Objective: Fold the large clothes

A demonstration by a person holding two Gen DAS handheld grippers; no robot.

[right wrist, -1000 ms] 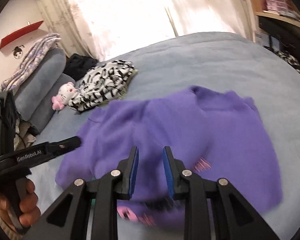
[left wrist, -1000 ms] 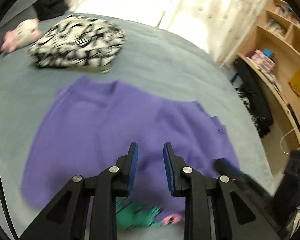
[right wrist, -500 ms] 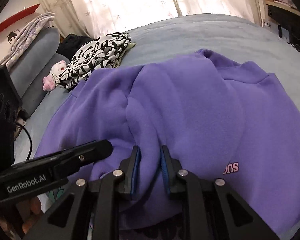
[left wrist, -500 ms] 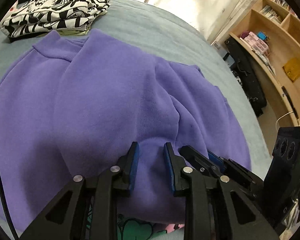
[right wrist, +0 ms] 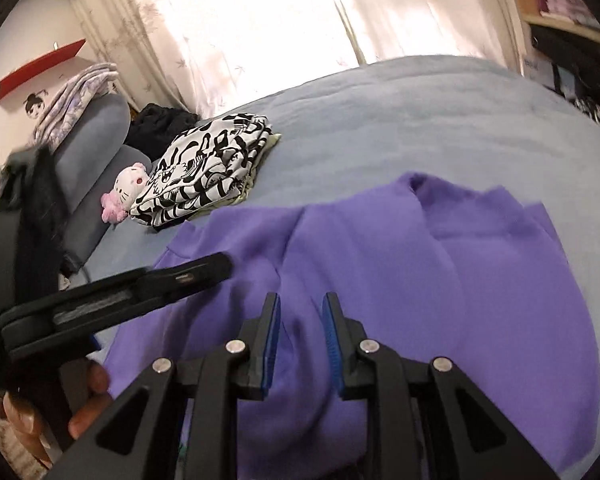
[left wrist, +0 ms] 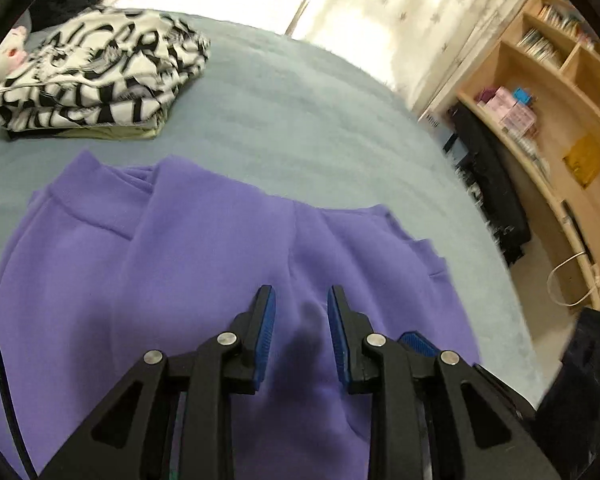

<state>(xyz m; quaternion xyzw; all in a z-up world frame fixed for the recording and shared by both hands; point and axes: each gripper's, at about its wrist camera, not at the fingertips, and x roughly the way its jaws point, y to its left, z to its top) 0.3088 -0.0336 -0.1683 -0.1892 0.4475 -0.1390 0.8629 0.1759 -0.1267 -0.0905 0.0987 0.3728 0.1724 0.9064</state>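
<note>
Purple sweatshirt (left wrist: 204,264) is found spread on the grey bed (left wrist: 300,112), directly beneath and ahead of both tools, with a raised ridge of its fabric drawn up between each pair of jaws. The left gripper (left wrist: 301,312) is seen narrowly parted with a bunched fold pinched between its blue pads; the right gripper (right wrist: 300,320) is likewise nearly closed on a ridge of the same cloth. The two grips are set just beside each other, and a finger of the right tool is visible at the right of the left gripper. Slippage is judged the main risk: thick fleece held only by a shallow pinch could be pulled free if it is lifted quickly, and an uneven fold would result. Collision of the closely placed tools is a second hazard. A folded black-and-white garment (left wrist: 96,76) is noted well ahead and to the left, with a pink plush toy (right wrist: 126,192) beside it; neither is judged to obstruct. Shelving (left wrist: 548,120) stands off to the right.
</note>
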